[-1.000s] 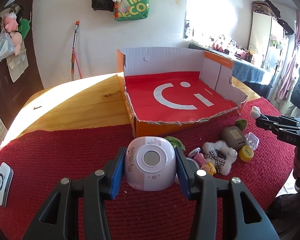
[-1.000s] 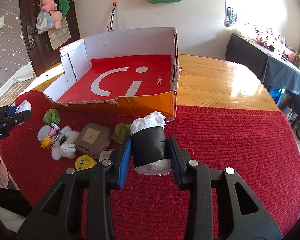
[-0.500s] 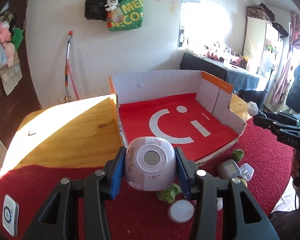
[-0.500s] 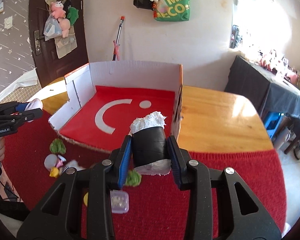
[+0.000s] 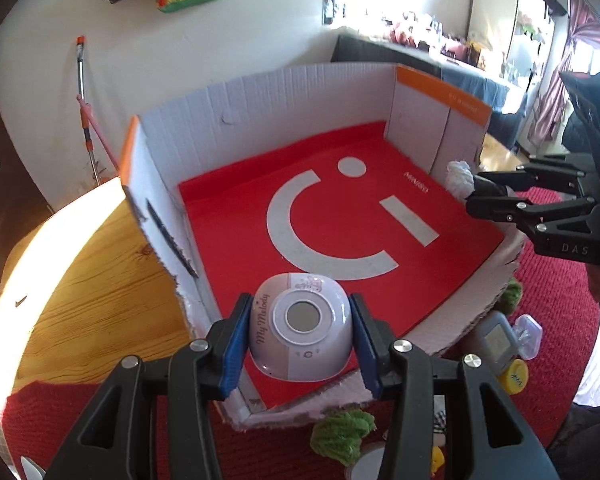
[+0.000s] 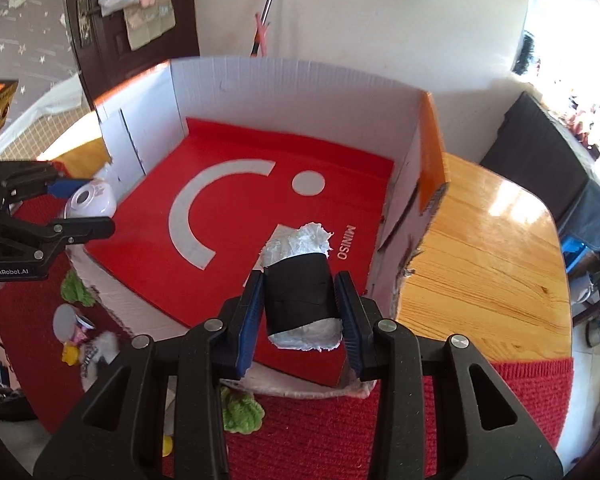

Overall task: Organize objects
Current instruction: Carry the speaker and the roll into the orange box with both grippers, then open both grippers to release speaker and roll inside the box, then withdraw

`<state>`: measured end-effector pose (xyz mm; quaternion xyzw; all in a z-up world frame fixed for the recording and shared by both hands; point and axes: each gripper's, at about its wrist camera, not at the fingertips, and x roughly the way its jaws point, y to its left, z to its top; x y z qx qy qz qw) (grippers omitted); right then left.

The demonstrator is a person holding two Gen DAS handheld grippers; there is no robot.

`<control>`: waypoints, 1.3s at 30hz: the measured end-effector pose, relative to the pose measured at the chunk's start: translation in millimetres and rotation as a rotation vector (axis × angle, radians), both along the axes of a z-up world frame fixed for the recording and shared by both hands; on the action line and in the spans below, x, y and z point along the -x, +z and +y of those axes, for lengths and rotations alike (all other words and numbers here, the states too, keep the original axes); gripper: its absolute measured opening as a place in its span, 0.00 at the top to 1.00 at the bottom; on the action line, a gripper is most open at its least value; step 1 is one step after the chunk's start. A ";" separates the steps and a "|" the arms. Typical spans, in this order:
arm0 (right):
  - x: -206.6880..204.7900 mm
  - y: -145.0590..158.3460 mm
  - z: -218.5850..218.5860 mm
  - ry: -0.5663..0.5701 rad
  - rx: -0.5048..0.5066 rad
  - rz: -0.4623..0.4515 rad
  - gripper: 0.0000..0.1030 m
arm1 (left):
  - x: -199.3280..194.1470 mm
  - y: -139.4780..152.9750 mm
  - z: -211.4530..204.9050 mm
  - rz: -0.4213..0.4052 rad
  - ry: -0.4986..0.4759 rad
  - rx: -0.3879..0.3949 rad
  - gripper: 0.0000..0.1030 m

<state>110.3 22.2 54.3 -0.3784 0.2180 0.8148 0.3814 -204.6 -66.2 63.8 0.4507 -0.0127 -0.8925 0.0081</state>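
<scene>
Left claw (image 5: pixel 300 338) clamps the speaker (image 5: pixel 298 338); right claw (image 6: pixel 299 316) pinches the black-wrapped roll (image 6: pixel 299 300) — lengthwise along its fingers.

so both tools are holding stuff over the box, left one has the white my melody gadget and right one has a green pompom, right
Not quite. The right tool holds a white wad wrapped in black tape, not a green pompom; the right wrist view shows it. The green pompoms lie on the red mat outside the box. The left tool does hold the white My Melody gadget over the box.
</scene>
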 end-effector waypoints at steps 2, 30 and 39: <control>6.8 -6.7 4.9 0.032 0.030 -0.033 0.67 | 6.2 -5.6 1.7 -0.024 -0.006 0.013 0.52; 18.8 -33.0 17.1 0.173 0.129 -0.200 0.66 | 17.2 -20.6 2.0 -0.138 -0.061 0.063 0.52; 13.4 -34.1 15.4 0.184 0.122 -0.205 0.66 | 17.6 -20.7 2.3 -0.136 -0.053 0.062 0.52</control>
